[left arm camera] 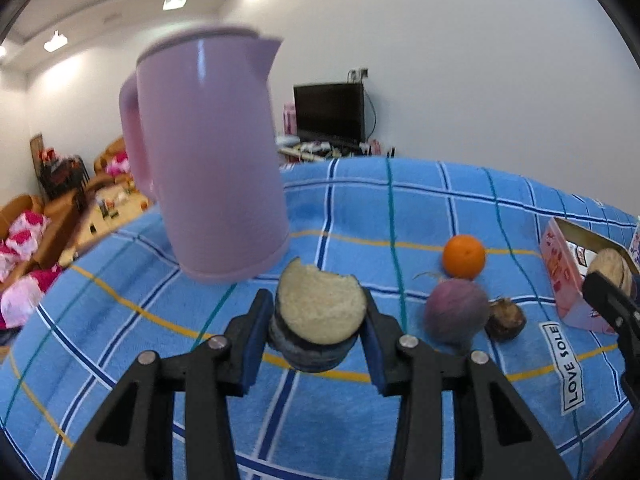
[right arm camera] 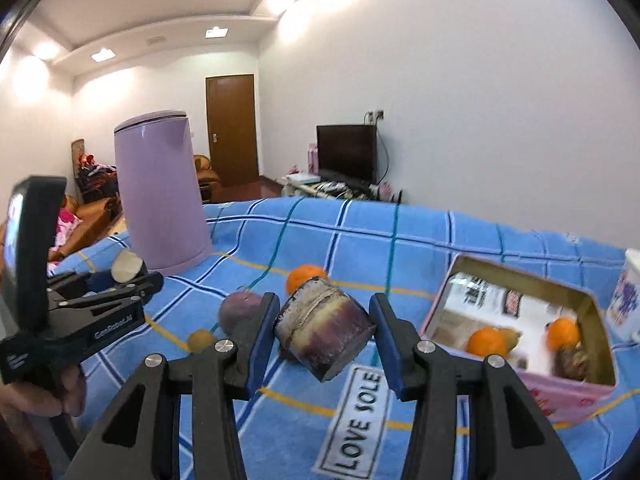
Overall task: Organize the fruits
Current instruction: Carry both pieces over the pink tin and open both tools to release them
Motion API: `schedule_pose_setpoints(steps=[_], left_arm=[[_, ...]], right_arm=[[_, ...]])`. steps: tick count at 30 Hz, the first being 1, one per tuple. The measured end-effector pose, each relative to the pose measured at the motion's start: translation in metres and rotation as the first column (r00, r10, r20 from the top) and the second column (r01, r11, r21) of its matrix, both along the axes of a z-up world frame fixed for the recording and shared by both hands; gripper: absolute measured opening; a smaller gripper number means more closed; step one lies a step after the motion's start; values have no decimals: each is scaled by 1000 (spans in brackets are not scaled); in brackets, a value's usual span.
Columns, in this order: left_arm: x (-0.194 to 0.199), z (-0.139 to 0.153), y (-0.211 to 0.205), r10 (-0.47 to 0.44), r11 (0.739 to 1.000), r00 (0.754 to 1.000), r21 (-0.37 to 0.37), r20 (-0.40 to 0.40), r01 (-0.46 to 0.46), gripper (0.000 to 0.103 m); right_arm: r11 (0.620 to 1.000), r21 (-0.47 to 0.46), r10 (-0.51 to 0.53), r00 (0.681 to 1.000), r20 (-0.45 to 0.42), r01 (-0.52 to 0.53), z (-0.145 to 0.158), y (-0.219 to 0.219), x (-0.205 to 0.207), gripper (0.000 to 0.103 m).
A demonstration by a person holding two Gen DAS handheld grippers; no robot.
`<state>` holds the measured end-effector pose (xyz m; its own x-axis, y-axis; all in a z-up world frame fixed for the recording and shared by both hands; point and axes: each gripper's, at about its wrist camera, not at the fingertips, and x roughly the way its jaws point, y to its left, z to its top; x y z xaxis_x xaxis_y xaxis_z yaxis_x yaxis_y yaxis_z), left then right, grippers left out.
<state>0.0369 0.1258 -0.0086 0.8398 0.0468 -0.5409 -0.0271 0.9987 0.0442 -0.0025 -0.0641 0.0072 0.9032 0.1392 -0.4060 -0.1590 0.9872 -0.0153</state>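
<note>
Both tools grip one cane piece each: left tool [left arm camera: 320,316] clamps a pale-cut cane piece [left arm camera: 320,312], right tool [right arm camera: 324,328] a purple cane piece [right arm camera: 324,328]. One orange [left arm camera: 464,257] lies on the blue cloth [left arm camera: 360,216]; two oranges [right arm camera: 486,342] lie inside the pink box [right arm camera: 568,396].

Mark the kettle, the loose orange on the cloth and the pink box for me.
kettle [right arm camera: 160,196]: right wrist view, middle of its purple body.
orange [left arm camera: 464,257]: left wrist view, centre of the peel.
pink box [right arm camera: 560,398]: right wrist view, its near outer wall.
</note>
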Motion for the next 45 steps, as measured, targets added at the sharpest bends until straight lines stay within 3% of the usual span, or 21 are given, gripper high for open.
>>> schedule_pose_setpoints(steps=[9,21,45], left_arm=[[-10,6,-36,-35,999,999,26,35,34,44],[-16,7,-73,-58,998,998,42,28,56,44],[-15,11,-157,-222,975,974,20,32,222,44]], right_arm=[[998,-63,-22,999,45,25,2,-8,-1,49],[997,-47,-65,997,41,67,3,-42,-6,49],[970,-59,-235,971,32,237,2,-116,-3,49]])
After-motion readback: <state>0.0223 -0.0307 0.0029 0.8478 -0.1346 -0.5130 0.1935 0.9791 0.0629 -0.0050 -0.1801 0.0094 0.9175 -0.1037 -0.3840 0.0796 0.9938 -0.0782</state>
